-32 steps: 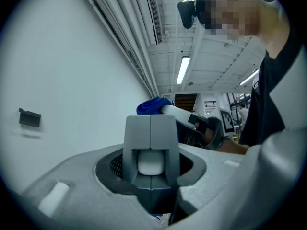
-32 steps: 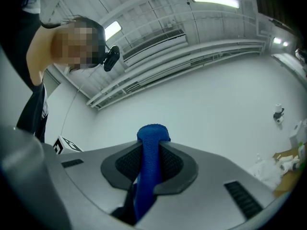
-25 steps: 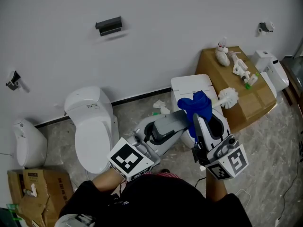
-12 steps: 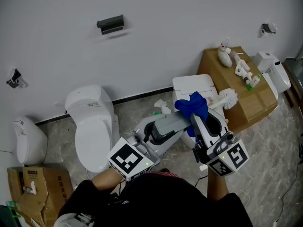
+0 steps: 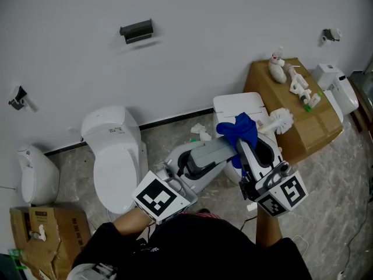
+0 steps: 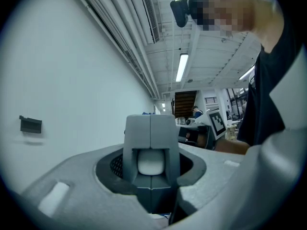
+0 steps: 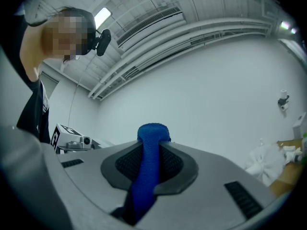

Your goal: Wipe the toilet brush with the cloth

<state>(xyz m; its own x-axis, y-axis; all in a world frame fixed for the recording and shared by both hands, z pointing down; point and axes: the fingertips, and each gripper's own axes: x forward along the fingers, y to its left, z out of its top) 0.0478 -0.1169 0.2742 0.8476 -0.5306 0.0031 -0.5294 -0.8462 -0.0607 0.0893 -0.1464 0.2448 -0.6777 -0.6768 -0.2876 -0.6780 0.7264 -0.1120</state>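
The left tongs (image 6: 150,133) are clamped on the white handle of the brush (image 5: 281,120), which is held out about level with its bristle head to the right. The cloth (image 5: 239,130) sits bunched against the handle, pinched tight in the right tongs (image 7: 152,150). If the cloth drags hard, the handle may twist or slip in the left grip. The cloth could also snag on the bristles and pull free.

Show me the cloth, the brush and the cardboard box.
cloth (image 5: 240,129): head view, on its bunched blue top.
brush (image 5: 282,120): head view, on its white bristle head.
box (image 5: 317,121): head view, on its bare top face.
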